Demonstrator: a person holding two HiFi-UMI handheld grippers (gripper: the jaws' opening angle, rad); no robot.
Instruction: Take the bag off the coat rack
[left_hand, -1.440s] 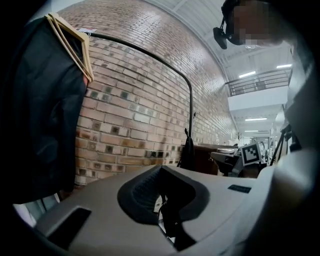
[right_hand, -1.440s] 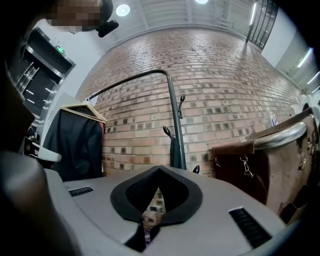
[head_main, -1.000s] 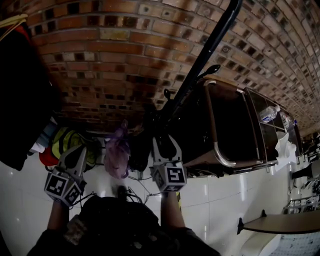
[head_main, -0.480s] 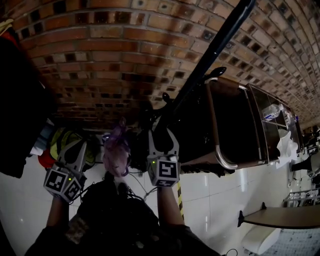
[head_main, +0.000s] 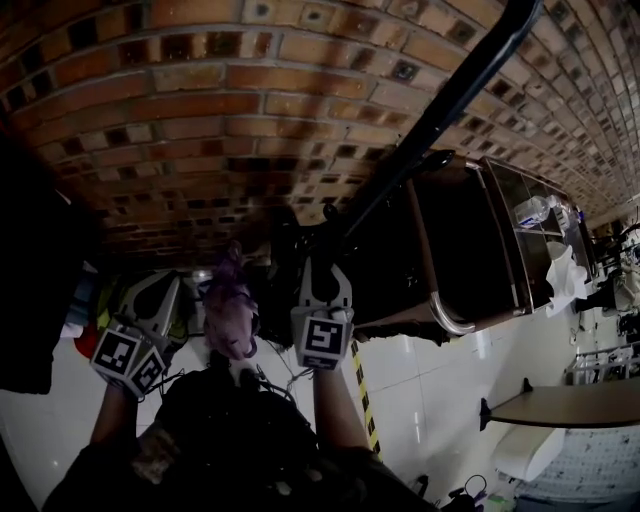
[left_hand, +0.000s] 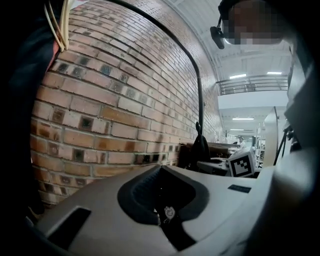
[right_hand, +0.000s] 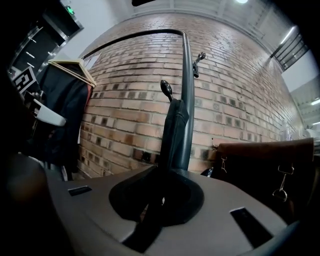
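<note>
A black coat rack pole (right_hand: 187, 100) stands against the brick wall. A dark bag strap (right_hand: 175, 132) hangs from a knobbed hook (right_hand: 166, 89) on it. The strap runs down between the jaws of my right gripper (right_hand: 160, 200), which are closing and pinch it. In the head view the right gripper (head_main: 325, 285) is at the pole (head_main: 440, 110), with the dark bag (head_main: 283, 285) just to its left. My left gripper (head_main: 150, 300) hangs off to the left, away from the rack. In its own view the left gripper (left_hand: 162, 200) is shut with nothing between its jaws.
A black coat on a wooden hanger (right_hand: 62, 107) hangs left of the rack. A purple bundle (head_main: 232, 305) dangles between the grippers. A brown case with metal clasps (right_hand: 265, 167) stands right of the pole. Yellow-black tape (head_main: 362, 400) and a round table (head_main: 570, 410) are on the white floor.
The right gripper has edged closer to the pole and its jaws have narrowed onto the strap. The left gripper has barely moved.
</note>
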